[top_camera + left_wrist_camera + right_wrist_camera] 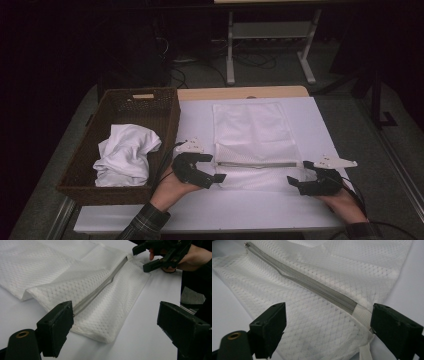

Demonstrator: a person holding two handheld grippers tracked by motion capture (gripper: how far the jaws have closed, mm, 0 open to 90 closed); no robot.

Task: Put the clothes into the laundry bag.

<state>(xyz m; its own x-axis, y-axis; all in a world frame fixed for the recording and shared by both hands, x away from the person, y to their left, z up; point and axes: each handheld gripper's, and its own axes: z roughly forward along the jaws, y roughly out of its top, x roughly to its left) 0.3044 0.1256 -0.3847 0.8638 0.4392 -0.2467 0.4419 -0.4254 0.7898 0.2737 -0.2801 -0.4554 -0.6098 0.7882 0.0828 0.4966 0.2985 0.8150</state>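
A white mesh bag (255, 132) with a grey zipper (256, 164) lies flat on the white table (200, 210). The zipper runs across the bag's near part. My left gripper (214, 167) stands open at the bag's near left corner, its jaws apart on either side of the zipper's end (77, 308). My right gripper (299, 173) is open at the near right corner, with the mesh bag (312, 322) and the zipper's white end tab (362, 313) between its jaws. In the left gripper view the mesh bag (105, 302) stretches toward the right gripper (160, 255). Neither gripper holds anything.
A brown wicker basket (167, 117) stands at the table's left with a crumpled white garment (125, 152) in it. Beyond the table are a dark floor, cables and a white desk frame (270, 30). The table's near edge lies just below the hands.
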